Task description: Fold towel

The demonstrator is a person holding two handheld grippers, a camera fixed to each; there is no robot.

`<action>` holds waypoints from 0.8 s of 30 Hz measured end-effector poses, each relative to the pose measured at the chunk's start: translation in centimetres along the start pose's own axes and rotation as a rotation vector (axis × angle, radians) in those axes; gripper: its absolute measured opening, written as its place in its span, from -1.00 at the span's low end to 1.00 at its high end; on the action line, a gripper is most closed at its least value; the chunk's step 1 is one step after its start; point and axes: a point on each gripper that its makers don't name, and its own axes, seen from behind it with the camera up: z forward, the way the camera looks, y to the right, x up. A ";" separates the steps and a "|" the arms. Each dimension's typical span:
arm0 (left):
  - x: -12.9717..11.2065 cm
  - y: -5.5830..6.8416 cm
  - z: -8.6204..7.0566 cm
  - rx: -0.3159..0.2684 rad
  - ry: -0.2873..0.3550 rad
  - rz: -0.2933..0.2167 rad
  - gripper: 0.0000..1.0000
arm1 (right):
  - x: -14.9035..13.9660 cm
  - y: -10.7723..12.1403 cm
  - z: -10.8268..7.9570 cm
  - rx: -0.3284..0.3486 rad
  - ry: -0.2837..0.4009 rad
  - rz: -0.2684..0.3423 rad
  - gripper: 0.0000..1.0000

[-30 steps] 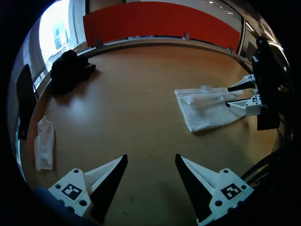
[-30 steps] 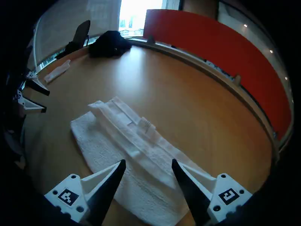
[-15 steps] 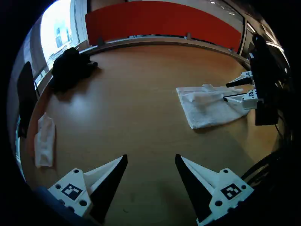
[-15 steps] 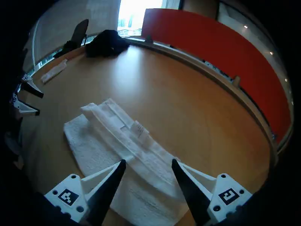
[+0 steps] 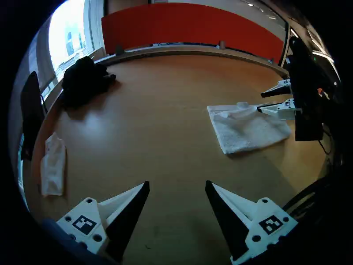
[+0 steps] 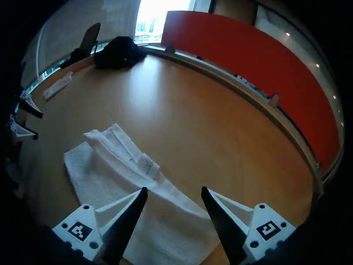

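My right gripper (image 6: 173, 190), fingers wide and empty, has slid sideways along the towel (image 6: 99, 185), which lies half-folded by the table (image 6: 198, 115) edge nearest me. My left gripper (image 5: 176, 183) hangs wide, well apart. I judge the next fold needs a fresh grasp.

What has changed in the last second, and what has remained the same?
The right gripper, open, has drifted sideways from over the towel toward its far edge, and has taken hold of nothing. The towel lies where it was on the table. The left gripper stays open and almost still.
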 end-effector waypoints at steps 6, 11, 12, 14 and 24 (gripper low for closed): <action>0.0 -0.2 -0.2 0.002 0.002 -0.001 0.88 | 0.6 0.6 0.5 -0.007 0.002 -0.006 0.89; 0.0 -0.4 -0.4 0.007 0.002 -0.002 0.88 | 0.8 1.1 0.7 -0.013 0.003 -0.007 0.89; -0.1 -0.4 -0.5 0.008 0.003 -0.003 0.88 | 0.9 1.1 0.8 -0.015 0.003 -0.007 0.89; 0.0 -0.5 -0.6 0.009 0.004 -0.004 0.87 | 0.9 1.3 0.8 -0.017 0.005 -0.005 0.89; 0.0 -0.9 -0.8 0.017 0.010 -0.009 0.88 | 1.5 1.2 0.6 -0.016 0.018 -0.007 0.89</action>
